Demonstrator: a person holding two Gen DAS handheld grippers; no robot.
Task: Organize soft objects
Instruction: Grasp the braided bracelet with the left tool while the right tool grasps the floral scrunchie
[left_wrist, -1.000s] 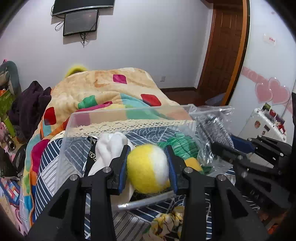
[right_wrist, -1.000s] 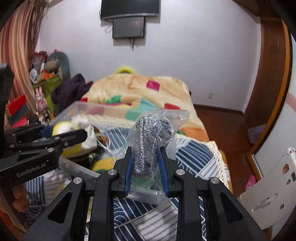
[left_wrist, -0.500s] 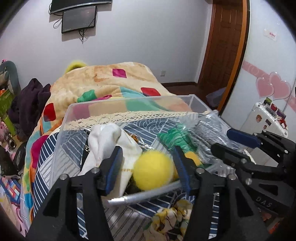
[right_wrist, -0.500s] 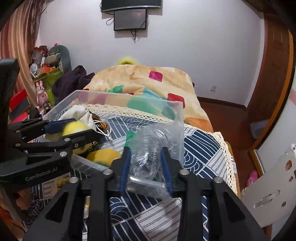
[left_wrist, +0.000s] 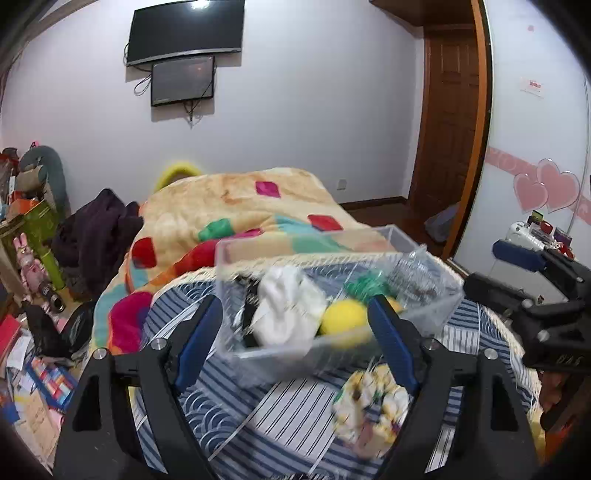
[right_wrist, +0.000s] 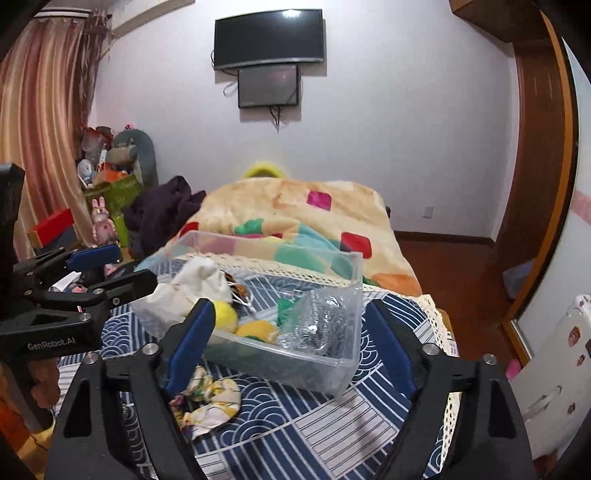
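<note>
A clear plastic bin (left_wrist: 436, 314) (right_wrist: 343, 362) stands on the blue patterned cloth. In it lie a yellow felt ball (left_wrist: 343, 319) (right_wrist: 225, 317), a white cloth (left_wrist: 288, 310) (right_wrist: 195, 284), a green item (left_wrist: 364, 286) and a bagged silver scrubber (left_wrist: 413, 275) (right_wrist: 325, 321). My left gripper (left_wrist: 295, 325) is open and empty, pulled back above the bin's near side. My right gripper (right_wrist: 291, 325) is open and empty, also drawn back from the bin. A yellow-white floral cloth (left_wrist: 369, 406) (right_wrist: 210, 398) lies on the table in front of the bin.
Behind the table is a bed with a colourful blanket (left_wrist: 236, 206) (right_wrist: 295, 206). Cluttered toys and boxes (left_wrist: 33, 236) stand at the left. A white cabinet (right_wrist: 554, 369) is at the right, a wooden door (left_wrist: 450, 129) beyond.
My left gripper opened and let the yellow ball drop into the bin. My right gripper opened and left the bagged scrubber in the bin. Both grippers pulled back.
</note>
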